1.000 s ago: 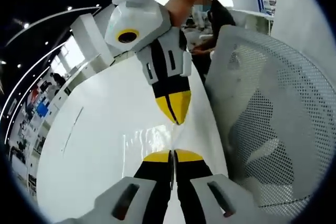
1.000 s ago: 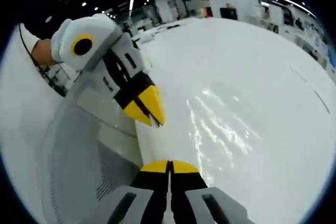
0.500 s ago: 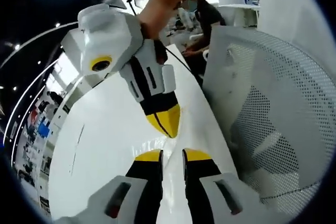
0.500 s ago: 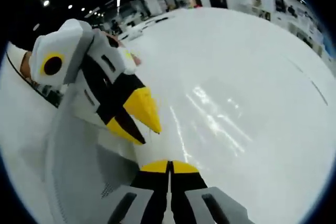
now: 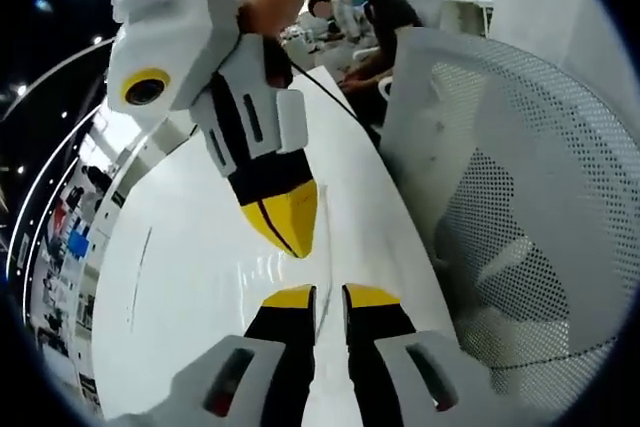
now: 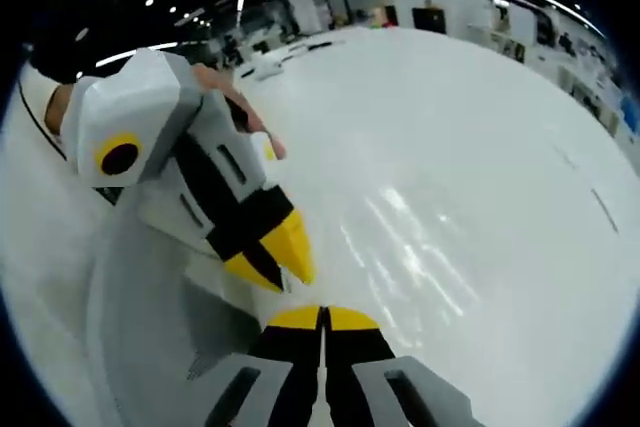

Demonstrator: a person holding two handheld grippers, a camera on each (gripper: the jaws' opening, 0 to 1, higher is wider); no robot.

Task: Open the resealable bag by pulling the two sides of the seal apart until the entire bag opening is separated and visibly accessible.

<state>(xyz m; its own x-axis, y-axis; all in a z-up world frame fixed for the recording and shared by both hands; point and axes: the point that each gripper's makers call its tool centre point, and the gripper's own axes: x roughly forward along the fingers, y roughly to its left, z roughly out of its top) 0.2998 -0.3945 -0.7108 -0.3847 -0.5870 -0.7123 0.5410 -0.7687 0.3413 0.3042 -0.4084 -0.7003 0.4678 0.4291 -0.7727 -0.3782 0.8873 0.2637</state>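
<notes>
Left claw (image 5: 318, 295), jaws slightly apart, and right claw (image 6: 322, 315), pressed together seemingly on one seal side, meet at 6 o'clock over the clear resealable bag (image 6: 410, 257) on the worktop (image 6: 480, 127), likely to part it.

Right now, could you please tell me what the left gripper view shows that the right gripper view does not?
Left gripper view: the perforated chair back close on the right, people seated beyond the table, and the right claw, shut, pointing down from above. Right gripper view: the left claw, slightly open, and a wide hall with ceiling lights beyond the table. Shared: the white table and the glare of the clear bag lying on it.
</notes>
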